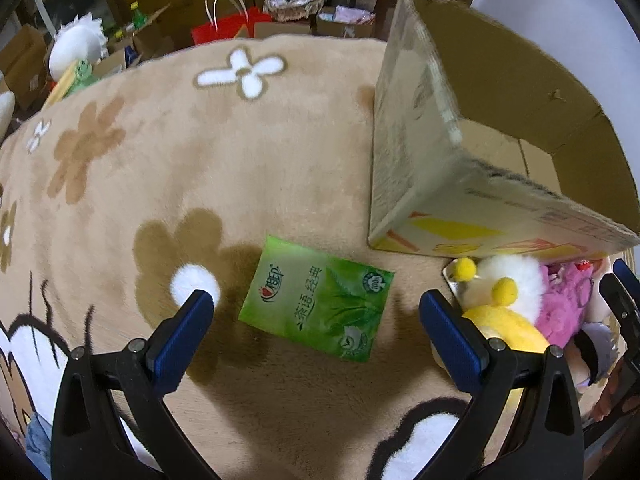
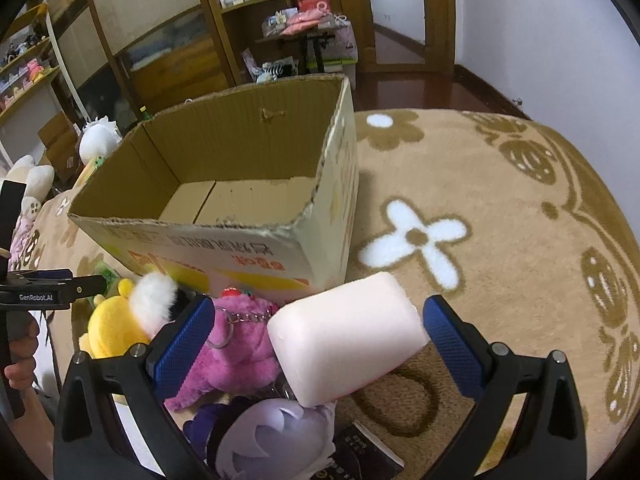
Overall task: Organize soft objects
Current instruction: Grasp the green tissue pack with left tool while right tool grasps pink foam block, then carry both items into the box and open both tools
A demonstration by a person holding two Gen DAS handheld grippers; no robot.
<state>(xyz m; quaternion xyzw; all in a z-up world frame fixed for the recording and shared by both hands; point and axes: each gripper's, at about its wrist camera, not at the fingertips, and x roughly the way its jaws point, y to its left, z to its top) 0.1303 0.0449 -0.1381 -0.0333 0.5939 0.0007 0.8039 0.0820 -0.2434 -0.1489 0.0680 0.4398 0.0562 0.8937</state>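
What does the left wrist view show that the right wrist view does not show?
Only the left wrist view shows the whole flat green tissue pack on the beige flowered rug, between the open left gripper fingers. Only the right wrist view shows the pale pink foam block and the purple plush toy. Both show the empty cardboard box, the yellow plush toy and the pink plush toy.

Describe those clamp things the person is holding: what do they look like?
Each is a black plastic frame forking into two fingers, with textured blue pads and silver pivot screws. The left gripper and right gripper match. One body, seen from the right wrist view, carries white "GenRobot.AI" lettering.
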